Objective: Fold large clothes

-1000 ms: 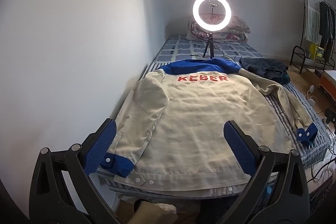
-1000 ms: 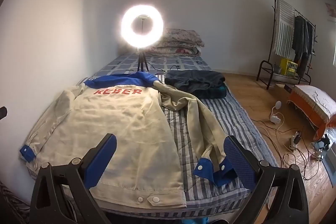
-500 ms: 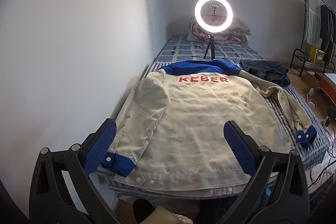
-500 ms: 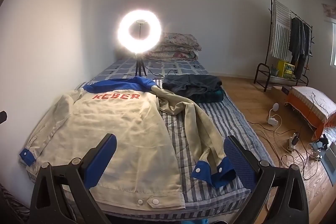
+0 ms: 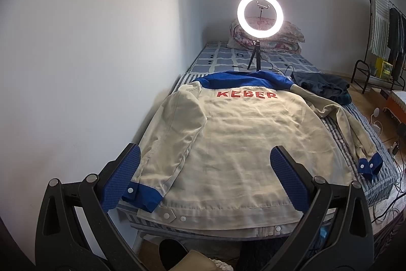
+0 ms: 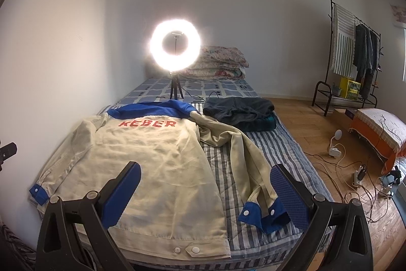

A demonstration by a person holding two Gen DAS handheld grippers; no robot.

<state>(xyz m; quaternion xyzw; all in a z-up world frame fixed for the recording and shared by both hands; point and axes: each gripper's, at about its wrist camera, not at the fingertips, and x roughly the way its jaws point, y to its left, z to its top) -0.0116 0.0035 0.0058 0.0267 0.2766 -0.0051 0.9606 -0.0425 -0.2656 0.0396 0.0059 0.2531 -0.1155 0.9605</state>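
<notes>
A cream jacket [image 5: 236, 144] [image 6: 142, 159] with a blue collar, blue cuffs and red "KEBER" lettering lies back-up on the striped bed [image 6: 274, 151]. Its left sleeve lies along the body, and the left cuff [image 5: 142, 196] sits at the near left corner. The right sleeve [image 6: 243, 151] trails out to the right, ending in a blue cuff [image 6: 261, 216]. My left gripper [image 5: 205, 177] hovers open above the jacket's hem. Above the right cuff and hem, my right gripper [image 6: 205, 192] is open too. Neither holds anything.
A lit ring light on a small tripod [image 5: 259, 14] [image 6: 174, 47] stands behind the collar. Dark folded clothes [image 6: 239, 112] lie to the right of it, quilts [image 6: 220, 62] at the head. A wall runs along the bed's left. Cables [image 6: 350, 169] and a clothes rack [image 6: 355, 47] are at right.
Both grippers have drawn back and risen a little; the jacket sits slightly farther off in both views. Nothing on the bed has moved.
</notes>
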